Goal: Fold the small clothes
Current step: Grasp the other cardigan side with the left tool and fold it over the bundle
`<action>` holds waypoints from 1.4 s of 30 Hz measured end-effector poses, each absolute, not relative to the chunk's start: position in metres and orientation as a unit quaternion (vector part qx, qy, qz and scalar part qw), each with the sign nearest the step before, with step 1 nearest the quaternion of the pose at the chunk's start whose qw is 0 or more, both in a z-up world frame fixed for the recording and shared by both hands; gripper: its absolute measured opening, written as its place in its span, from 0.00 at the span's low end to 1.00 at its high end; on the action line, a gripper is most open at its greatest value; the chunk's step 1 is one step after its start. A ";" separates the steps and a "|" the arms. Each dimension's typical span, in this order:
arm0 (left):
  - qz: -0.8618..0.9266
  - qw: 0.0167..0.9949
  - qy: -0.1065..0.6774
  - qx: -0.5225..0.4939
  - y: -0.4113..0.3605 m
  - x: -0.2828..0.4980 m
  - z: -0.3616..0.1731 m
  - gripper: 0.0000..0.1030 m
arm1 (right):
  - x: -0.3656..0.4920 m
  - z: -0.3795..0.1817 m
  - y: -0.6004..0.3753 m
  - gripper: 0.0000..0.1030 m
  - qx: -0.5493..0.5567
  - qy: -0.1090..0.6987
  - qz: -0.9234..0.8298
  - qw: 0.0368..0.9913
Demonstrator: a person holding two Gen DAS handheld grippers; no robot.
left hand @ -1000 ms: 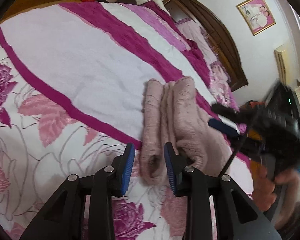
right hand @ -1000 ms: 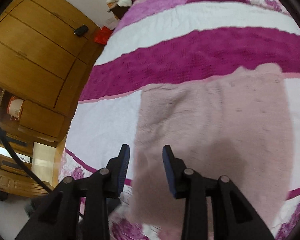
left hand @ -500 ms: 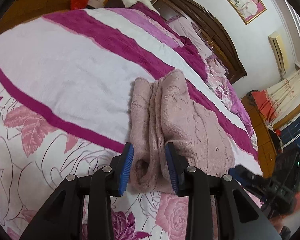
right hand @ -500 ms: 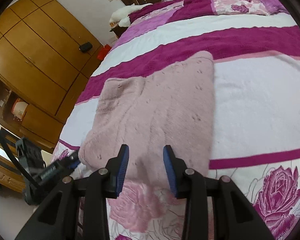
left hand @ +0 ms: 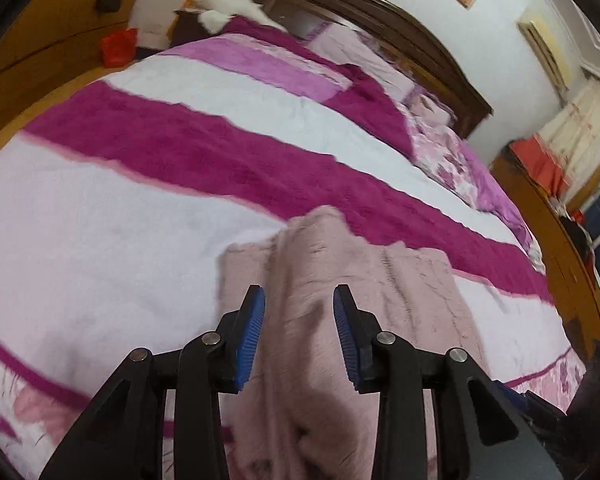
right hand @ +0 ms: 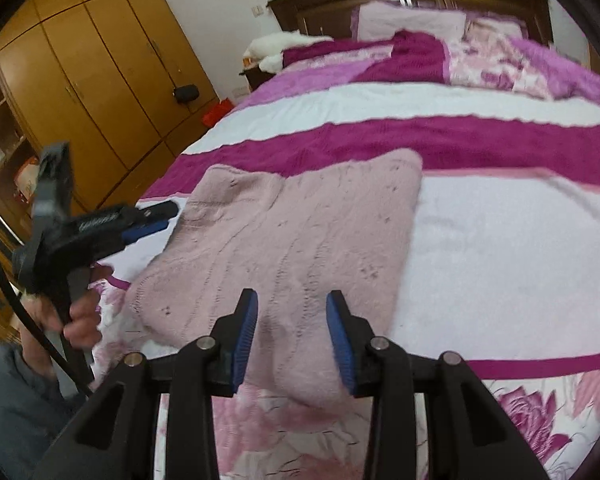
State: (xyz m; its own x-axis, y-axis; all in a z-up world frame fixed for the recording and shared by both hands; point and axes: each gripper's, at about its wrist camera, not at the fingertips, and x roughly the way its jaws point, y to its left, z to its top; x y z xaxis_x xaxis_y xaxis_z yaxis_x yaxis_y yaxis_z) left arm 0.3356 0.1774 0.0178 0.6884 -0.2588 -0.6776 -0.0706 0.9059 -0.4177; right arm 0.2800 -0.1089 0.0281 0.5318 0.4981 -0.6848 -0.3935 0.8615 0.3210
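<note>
A folded pale pink knitted garment (right hand: 296, 240) lies on the bed; it also shows in the left wrist view (left hand: 340, 320). My left gripper (left hand: 299, 332) is open, its blue pads on either side of a raised fold of the garment, holding nothing. In the right wrist view the left gripper (right hand: 160, 216) sits at the garment's left edge, held in a hand. My right gripper (right hand: 292, 332) is open and empty, just above the garment's near end.
The bed has a white, magenta and rose-patterned cover (right hand: 500, 240). A dark wooden headboard (right hand: 412, 0) and pillows (right hand: 412, 20) are at the far end. A wooden wardrobe (right hand: 80, 80) stands on the left. A white cloth (left hand: 228, 8) lies on a bedside stand.
Both grippers have drawn back and risen from the garment. The left gripper has moved to the garment's left edge. The garment lies flatter and folded.
</note>
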 end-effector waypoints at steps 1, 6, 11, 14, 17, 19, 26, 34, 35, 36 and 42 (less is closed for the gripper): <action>-0.054 0.898 0.389 -0.199 0.173 0.339 0.018 0.20 | 0.275 0.028 -0.112 0.36 0.054 0.399 0.255 0.879; -0.033 0.898 0.412 -0.150 0.157 0.362 0.009 0.25 | 0.247 0.025 -0.117 0.36 -0.001 0.346 0.254 0.903; -0.036 0.888 0.408 -0.207 0.179 0.347 0.003 0.00 | 0.239 0.012 -0.118 0.39 -0.031 0.355 0.252 0.900; -0.023 0.891 0.396 -0.220 0.202 0.344 0.004 0.00 | 0.236 0.006 -0.127 0.39 -0.011 0.352 0.261 0.899; 0.001 0.864 0.455 -0.214 0.214 0.366 -0.021 0.00 | 0.237 -0.002 -0.134 0.39 0.010 0.363 0.264 0.894; 0.000 0.849 0.482 -0.219 0.214 0.365 -0.031 0.00 | 0.236 -0.007 -0.134 0.39 0.012 0.372 0.258 0.892; -0.009 0.859 0.399 -0.322 0.230 0.258 -0.007 0.20 | 0.230 -0.010 -0.128 0.39 -0.012 0.366 0.258 0.894; -0.057 0.856 0.372 -0.354 0.197 0.231 -0.006 0.30 | 0.221 -0.011 -0.111 0.39 -0.059 0.347 0.242 0.904; -0.060 0.858 0.376 -0.345 0.191 0.237 -0.007 0.30 | 0.221 -0.009 -0.107 0.39 -0.071 0.338 0.235 0.909; -0.064 0.862 0.383 -0.328 0.182 0.241 -0.008 0.23 | 0.222 -0.007 -0.103 0.39 -0.084 0.330 0.227 0.912; -0.043 0.885 0.391 -0.249 0.163 0.235 0.001 0.00 | 0.211 0.003 -0.086 0.10 -0.150 0.271 0.206 0.928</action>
